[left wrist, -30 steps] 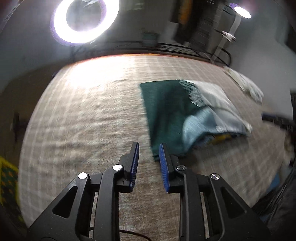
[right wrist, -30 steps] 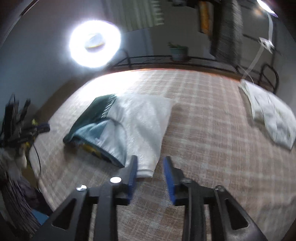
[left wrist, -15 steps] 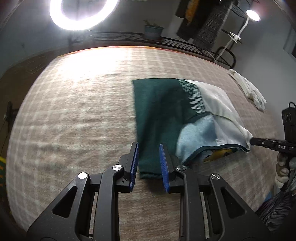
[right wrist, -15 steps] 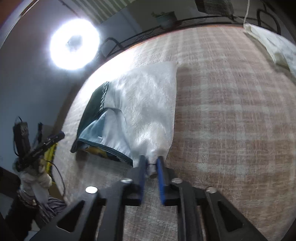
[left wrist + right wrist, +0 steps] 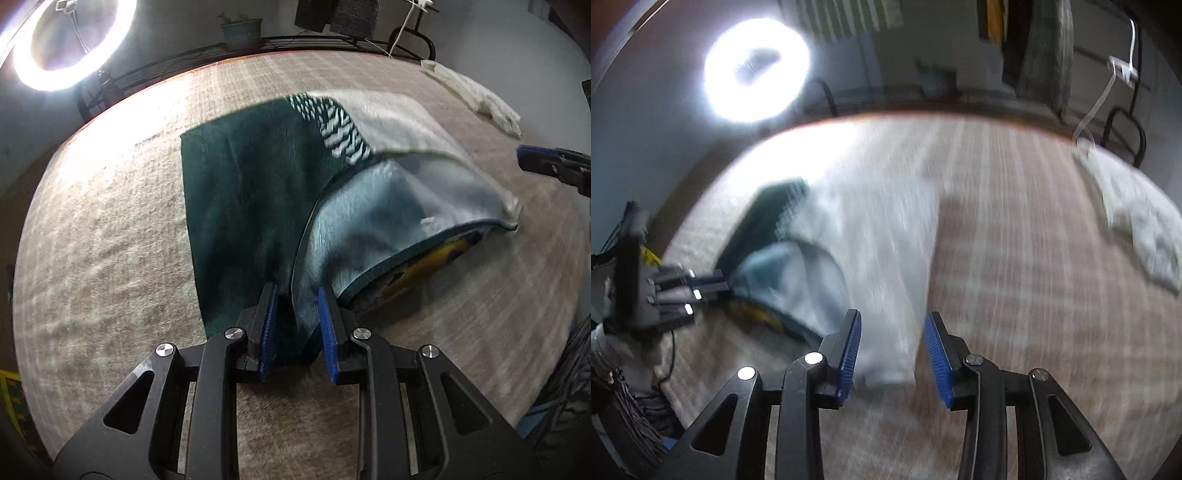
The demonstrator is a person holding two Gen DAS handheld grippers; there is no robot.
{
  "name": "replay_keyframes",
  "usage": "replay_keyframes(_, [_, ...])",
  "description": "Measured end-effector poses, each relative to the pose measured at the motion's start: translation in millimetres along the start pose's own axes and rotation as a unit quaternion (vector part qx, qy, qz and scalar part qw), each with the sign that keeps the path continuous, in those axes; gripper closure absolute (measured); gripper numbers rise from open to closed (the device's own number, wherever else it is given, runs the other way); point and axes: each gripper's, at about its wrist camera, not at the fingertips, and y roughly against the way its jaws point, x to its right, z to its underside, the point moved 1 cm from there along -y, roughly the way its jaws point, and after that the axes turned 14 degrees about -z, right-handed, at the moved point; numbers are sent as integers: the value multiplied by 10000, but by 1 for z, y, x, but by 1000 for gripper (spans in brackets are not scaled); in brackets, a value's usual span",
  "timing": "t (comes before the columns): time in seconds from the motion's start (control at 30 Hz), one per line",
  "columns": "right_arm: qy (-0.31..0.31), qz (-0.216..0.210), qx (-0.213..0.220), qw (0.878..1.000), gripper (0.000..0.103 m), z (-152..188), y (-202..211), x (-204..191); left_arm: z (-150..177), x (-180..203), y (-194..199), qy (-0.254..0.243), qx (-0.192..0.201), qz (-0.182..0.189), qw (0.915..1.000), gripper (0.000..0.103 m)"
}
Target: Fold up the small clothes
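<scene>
Each black claw (image 5: pixel 296 328) (image 5: pixel 892 354) has blue ribbed pads and silver screws.

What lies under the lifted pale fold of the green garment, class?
Under the raised pale flap of the green garment, a yellow printed patch shows at the open edge. The flap covers the rest of it.

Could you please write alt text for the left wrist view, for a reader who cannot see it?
The left gripper, fingers apart, straddles the near corner of a green and white garment on a checked beige cloth. The right gripper shows at the right edge, a ring light at top left.
</scene>
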Motion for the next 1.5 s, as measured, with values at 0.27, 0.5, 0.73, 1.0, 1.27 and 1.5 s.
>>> replay_keyframes(0.27, [217, -488, 677, 9963, 82, -69, -26, -21, -82, -19, 16, 1169, 578, 253, 9911, 81])
replay_keyframes(0.5, [249, -732, 369, 9963, 83, -99, -90, -33, -123, -14, -27, 1339, 506, 262, 9894, 81])
replay_keyframes(0.73, [181, -627, -51, 9979, 83, -98, -138, -21, -121, -3, -79, 1164, 27, 67, 9932, 81])
replay_keyframes(1.0, [20, -469, -318, 9984, 89, -89, -157, -5, -110, -1, -76, 879, 296, 92, 9957, 81])
replay_keyframes(1.27, [-503, -128, -263, 9983, 83, -77, -108, 43, -82, -50, -42, 1031, 416, -250, 9935, 80])
replay_keyframes(1.5, [-1055, -582, 88, 9927, 58, -52, -45, 74, -53, -115, -21, 2134, 206, 265, 9764, 57])
